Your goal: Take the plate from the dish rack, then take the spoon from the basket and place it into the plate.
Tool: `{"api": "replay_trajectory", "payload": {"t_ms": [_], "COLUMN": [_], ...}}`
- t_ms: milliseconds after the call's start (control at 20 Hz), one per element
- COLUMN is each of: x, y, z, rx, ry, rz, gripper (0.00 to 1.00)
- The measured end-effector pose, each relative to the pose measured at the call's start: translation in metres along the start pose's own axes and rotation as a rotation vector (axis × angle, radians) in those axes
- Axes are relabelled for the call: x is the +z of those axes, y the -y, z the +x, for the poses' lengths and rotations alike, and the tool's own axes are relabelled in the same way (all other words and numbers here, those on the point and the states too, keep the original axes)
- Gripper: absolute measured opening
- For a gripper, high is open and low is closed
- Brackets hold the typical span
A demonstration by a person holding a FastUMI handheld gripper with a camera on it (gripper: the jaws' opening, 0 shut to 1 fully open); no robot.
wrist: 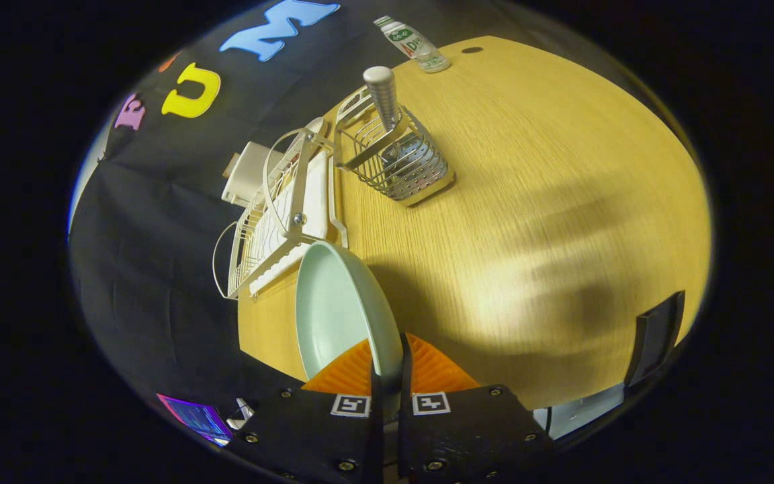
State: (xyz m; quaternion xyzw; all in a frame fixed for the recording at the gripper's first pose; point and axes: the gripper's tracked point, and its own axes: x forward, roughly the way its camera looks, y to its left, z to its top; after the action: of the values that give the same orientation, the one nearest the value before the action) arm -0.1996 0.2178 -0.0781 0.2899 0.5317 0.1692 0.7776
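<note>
1. Plate: out of the dish rack, held edge-on above the bench, rim pinched between both orange fingers of the hand-held gripper, nearly closed.
2. Judged: first step done.
3. Left: spoon stood handle-up in the basket, beyond the fingers; plate not yet set down.

A light, yellowish wooden table with fine straight grain takes up most of the scene. Its far edge curves round, and a small dark oval hole sits in the top near that edge. Warm light falls brightly across the middle of the wood, while broad soft shadows darken the near part and the right side. Behind the table hangs the booth's black cloth wall, creased in places. A small glowing screen shows low against the cloth, and a black flat panel stands at the table's near right edge.
</note>
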Motion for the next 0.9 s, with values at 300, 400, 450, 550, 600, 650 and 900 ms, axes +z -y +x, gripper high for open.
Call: {"api": "replay_trajectory", "payload": {"t_ms": [300,400,450,550,600,650,900], "x": [0.006,0.018,0.027,0.049,0.060,0.073,0.123], "y": [0.013,0.021,0.020,0.022,0.024,0.022,-0.004], "z": [0.014,0.008,-0.002,-0.021,-0.037,-0.053,-0.133], "rx": [-0.046,-0.092,-0.099,-0.149,-0.182,-0.210,-0.312], "ry": [0.015,0.075,0.120,0.235,0.296,0.363,0.629], "rz": [-0.029,-0.112,-0.160,-0.279,-0.335,-0.393,-0.615], "gripper": [0.14,0.21,0.29,0.37,0.37,0.37,0.37]}}
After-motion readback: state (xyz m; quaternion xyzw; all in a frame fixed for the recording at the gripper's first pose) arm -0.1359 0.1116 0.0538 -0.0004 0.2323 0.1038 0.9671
